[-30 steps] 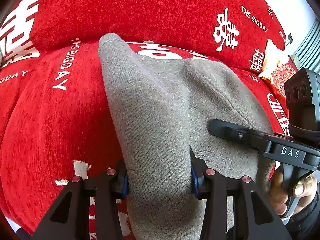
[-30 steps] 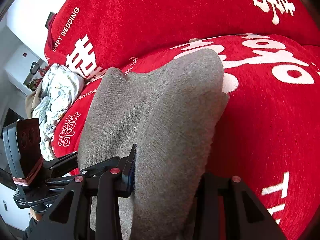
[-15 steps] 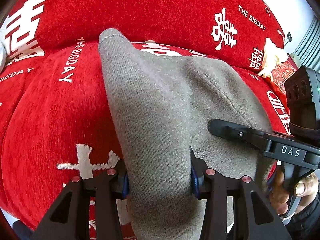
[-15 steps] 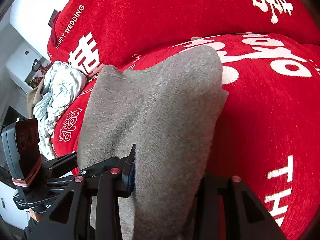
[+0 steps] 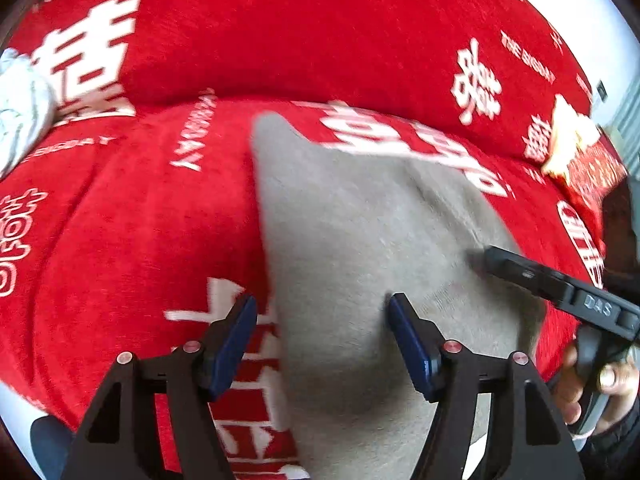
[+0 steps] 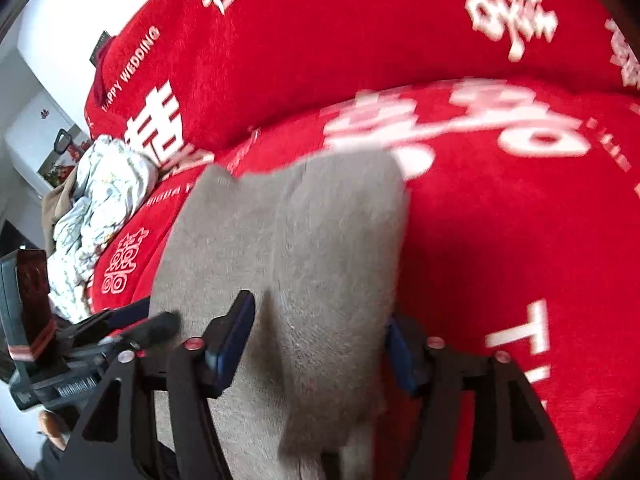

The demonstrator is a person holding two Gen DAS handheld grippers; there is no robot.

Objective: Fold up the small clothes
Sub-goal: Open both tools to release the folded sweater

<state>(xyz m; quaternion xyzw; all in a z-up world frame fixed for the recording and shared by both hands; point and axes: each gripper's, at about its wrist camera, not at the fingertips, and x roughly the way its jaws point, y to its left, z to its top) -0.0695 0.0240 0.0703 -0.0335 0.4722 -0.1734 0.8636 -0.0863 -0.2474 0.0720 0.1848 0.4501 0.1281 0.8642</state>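
Far to your left, a pale crumpled cloth (image 6: 100, 200) lies bunched on the sofa (image 5: 140, 220), well apart from the work. The sofa's cover is red with white lettering, and its seat carries everything here.

Your left gripper (image 5: 320, 340) has just been opening. Its blue-padded fingers (image 5: 232, 344) now stand apart, released: the left pad hangs over bare red cover just beside the garment's left edge, and the right pad sits over the grey fabric without pinching it.

The grey knit garment (image 5: 360, 240) lies on the seat cushion, folded into a long shape that runs from the near edge away toward the backrest. A raised fold ridge runs along its length in the right wrist view. Both views are smeared with motion blur, so the finer creases cannot be made out.

Your right gripper (image 6: 316, 340) has also just been opening. Its fingers (image 6: 236, 332) straddle the garment's right-hand layer with a gap at the left pad; the right pad is mostly hidden behind the cloth edge. It reads as let go.

At the far right of the left wrist view, your right hand (image 5: 592, 392) wraps the gripper's handle.
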